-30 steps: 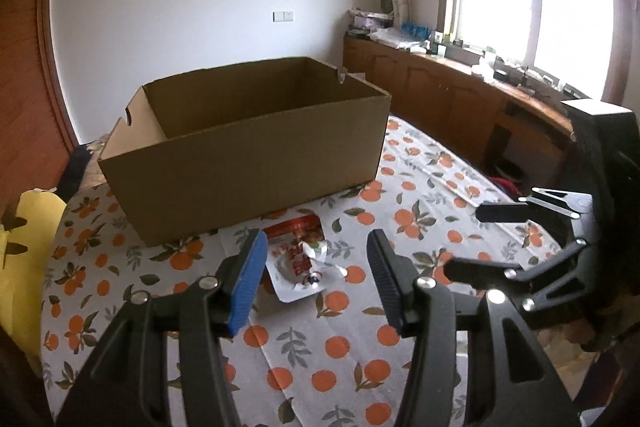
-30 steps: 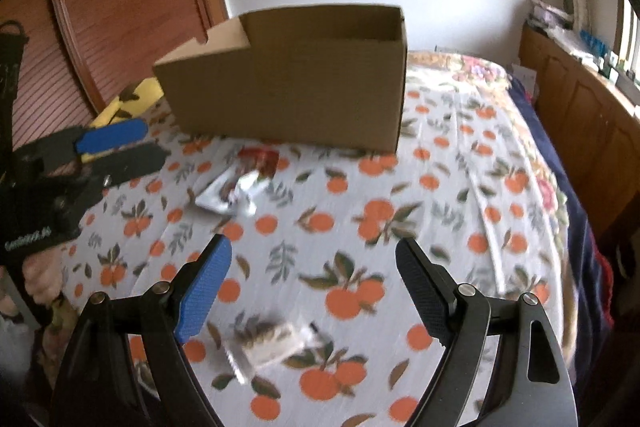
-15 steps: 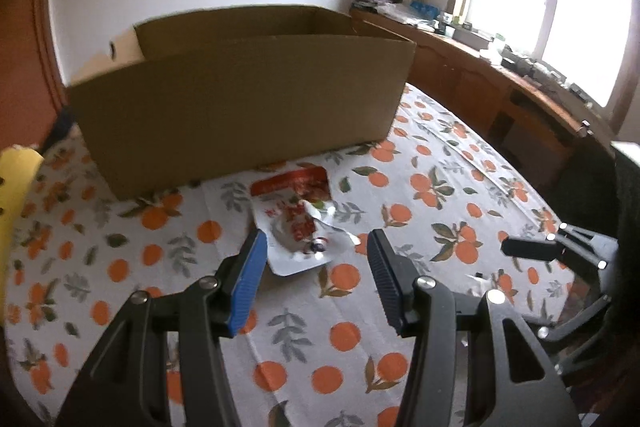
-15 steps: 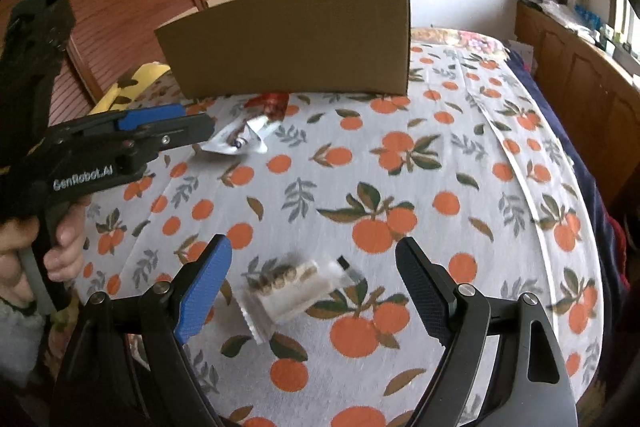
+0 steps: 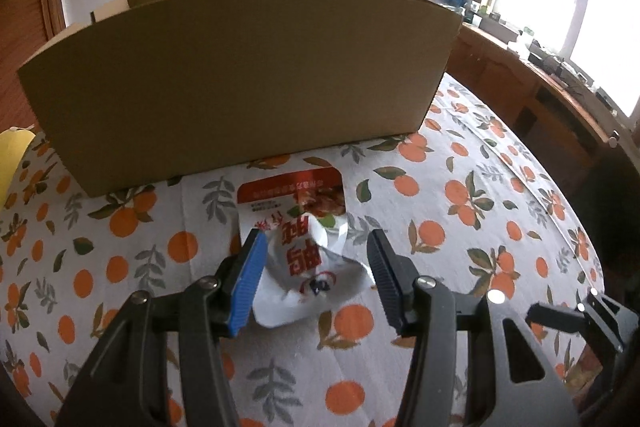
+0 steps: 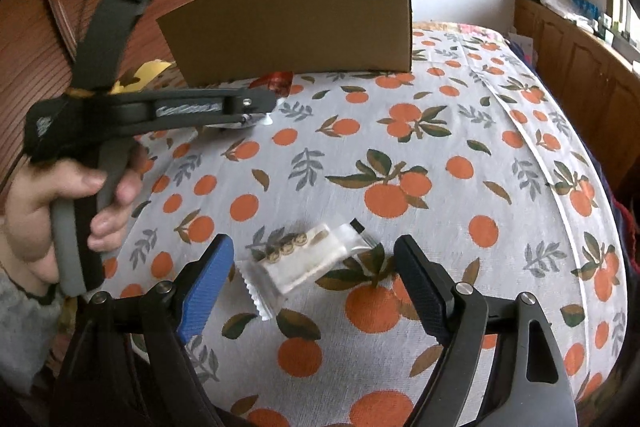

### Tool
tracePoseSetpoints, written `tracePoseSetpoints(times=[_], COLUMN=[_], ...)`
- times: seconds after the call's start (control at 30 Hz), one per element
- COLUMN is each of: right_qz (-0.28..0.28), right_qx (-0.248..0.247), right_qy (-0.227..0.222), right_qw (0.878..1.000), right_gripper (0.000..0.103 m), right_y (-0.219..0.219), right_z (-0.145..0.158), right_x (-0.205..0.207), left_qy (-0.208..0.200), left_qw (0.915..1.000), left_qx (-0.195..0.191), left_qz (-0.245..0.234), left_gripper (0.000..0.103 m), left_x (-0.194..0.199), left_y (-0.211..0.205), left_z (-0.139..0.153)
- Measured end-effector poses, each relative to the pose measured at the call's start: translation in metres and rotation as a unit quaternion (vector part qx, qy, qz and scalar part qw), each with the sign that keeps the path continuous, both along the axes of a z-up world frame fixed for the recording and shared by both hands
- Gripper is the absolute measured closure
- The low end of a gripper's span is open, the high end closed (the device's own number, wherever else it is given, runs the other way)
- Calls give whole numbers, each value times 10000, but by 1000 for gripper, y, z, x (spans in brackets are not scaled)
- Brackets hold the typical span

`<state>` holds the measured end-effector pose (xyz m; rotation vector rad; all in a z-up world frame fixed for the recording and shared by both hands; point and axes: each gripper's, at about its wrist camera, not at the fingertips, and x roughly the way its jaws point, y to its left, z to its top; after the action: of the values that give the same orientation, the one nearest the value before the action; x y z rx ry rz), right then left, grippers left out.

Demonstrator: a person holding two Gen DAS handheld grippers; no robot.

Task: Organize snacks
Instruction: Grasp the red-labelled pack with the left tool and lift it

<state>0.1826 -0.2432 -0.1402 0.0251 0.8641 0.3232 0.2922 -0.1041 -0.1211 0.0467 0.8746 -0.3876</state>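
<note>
The left gripper (image 5: 316, 267) hangs low over the tablecloth (image 5: 460, 227), its fingers partly spread on either side of a crumpled red and white snack pouch (image 5: 304, 227). The blue pad (image 5: 248, 279) sits just beside the pouch's left edge, perhaps brushing it, while the black pad (image 5: 386, 279) stands clear of the right edge, so the pouch lies between the fingers but is not pinched. The pouch rests flat on the cloth near the middle of the left wrist view, and the cardboard box (image 5: 240, 79) stands just beyond it at 12 o'clock, its near wall filling much of that view.

In the right wrist view the right gripper (image 6: 312, 275) is spread wide with nothing gripped. A small clear packet (image 6: 308, 259) holding a pale bar and some round brown pieces lies on the cloth between the fingers, closer to the blue pad (image 6: 204, 283) at 9 o'clock than to the black pad (image 6: 420, 287) at 3 o'clock, touching neither.

At 10 o'clock in that view a hand (image 6: 60, 211) grasps the grey handle of the left gripper, whose tips reach the pouch near the foot of the box. The box stands at 12 o'clock, well apart from the clear packet.
</note>
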Motion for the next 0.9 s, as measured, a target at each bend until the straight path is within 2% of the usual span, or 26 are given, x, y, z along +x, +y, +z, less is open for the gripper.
tracePoseSetpoints(times=[0.13,0.4,0.47,0.5,0.57,0.67,0.73,0.83,0.9], right_qz=[28,65,47,35,7,-47,-75,-112,-132], right_qx=[31,-22,11,38,96,166,188,238,261], right_qy=[-40,-123,-120,-113,-98,-72,-58,-44,-41], right_qw=[10000,9999,9999,9999,9999,9998,9998,9996,9996], right_gripper=[19,19,19,19,19,20,20,21,29], right_y=[1,4,3,3,1,-3,-4,-7,-8], right_z=[-1,-2,-2,-2,-1,-1,0,0,0], right_x=[-1,-3,-4,-4,-4,-5,-7,-9,-11], left_qy=[125,-26,-30,-31,-24,-73,-151,-178,-198], left_qw=[9999,9982,9982,9984,9989,9982,9983,9986,9985], left_qx=[82,568,563,539,443,521,467,374,369], left_qz=[-10,-166,-179,-162,-172,-276,-323,-315,-347], left_gripper=[51,51,51,60,60,61,69,73,74], left_x=[9,6,5,5,4,0,-4,-12,-15], left_y=[-5,-17,-16,-15,-10,-8,-6,-2,0], left_z=[-8,-10,-10,-10,-9,-8,-4,3,4])
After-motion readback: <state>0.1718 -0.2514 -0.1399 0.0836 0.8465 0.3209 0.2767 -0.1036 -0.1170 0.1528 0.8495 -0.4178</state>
